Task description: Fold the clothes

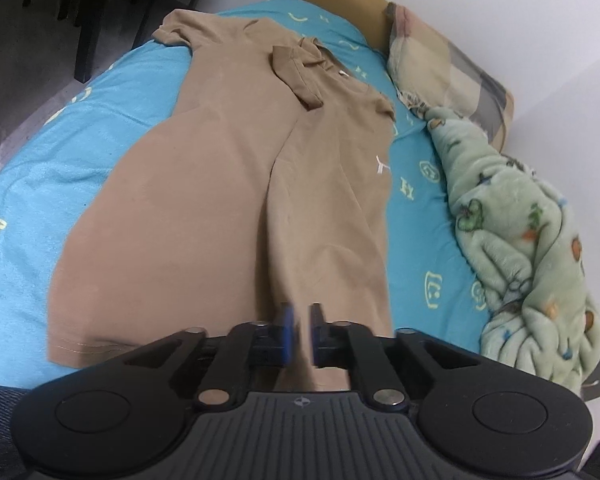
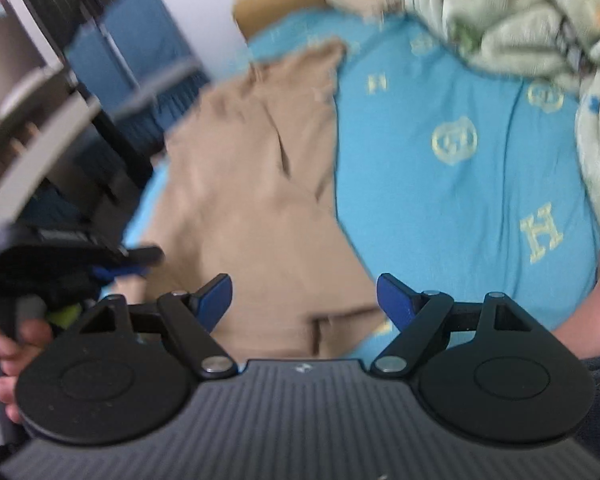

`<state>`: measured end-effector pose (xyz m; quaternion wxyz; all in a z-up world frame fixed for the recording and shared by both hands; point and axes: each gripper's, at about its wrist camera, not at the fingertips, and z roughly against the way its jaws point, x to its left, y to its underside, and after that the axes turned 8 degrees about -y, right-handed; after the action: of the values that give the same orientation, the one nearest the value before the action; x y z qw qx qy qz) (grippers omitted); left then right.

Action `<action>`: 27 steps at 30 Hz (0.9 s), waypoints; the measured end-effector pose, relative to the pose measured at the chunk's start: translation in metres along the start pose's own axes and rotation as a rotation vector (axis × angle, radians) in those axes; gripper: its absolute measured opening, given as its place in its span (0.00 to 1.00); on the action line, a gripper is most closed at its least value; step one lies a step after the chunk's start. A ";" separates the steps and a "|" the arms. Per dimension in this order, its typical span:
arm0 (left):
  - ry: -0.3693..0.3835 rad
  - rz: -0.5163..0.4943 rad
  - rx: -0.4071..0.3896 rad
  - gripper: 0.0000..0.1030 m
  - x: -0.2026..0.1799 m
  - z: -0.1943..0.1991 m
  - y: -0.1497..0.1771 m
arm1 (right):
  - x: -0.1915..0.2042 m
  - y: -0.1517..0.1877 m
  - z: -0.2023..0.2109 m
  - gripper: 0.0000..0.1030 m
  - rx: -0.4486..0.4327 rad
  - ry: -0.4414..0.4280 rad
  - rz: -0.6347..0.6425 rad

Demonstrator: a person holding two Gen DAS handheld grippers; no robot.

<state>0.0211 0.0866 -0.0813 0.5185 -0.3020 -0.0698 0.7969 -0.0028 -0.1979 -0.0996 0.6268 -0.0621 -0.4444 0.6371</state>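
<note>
Mid-fold: left gripper (image 1: pixel 300 334) fingers nearly together, prob pinching shirt (image 1: pixel 228 184) hem; right gripper (image 2: pixel 305 300) fingers apart, needs hem grab next.

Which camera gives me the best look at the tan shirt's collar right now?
Left wrist: the tan shirt lies sharp and nearly whole, collar at the far end. The right wrist view is blurred and shows only the shirt's lower part; no collar can be made out.

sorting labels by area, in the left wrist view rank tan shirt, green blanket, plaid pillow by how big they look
1. tan shirt
2. green blanket, though it is cut off at the edge
3. plaid pillow, farther away, so real size is unsure
</note>
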 end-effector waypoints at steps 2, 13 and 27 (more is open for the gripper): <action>-0.021 -0.040 -0.035 0.70 -0.006 0.006 0.000 | -0.001 -0.002 0.007 0.79 -0.069 -0.019 0.002; -0.163 -0.336 -0.403 0.94 -0.071 0.048 -0.022 | -0.012 -0.057 -0.005 0.80 -0.232 0.056 0.077; -0.179 -0.172 -0.337 0.95 0.004 0.030 -0.058 | 0.091 -0.153 -0.271 0.70 0.102 -0.160 0.511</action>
<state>0.0490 0.1222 -0.0338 0.5187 -0.3055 -0.2734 0.7502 0.2647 -0.0159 -0.1194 0.4110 -0.0903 -0.4297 0.7989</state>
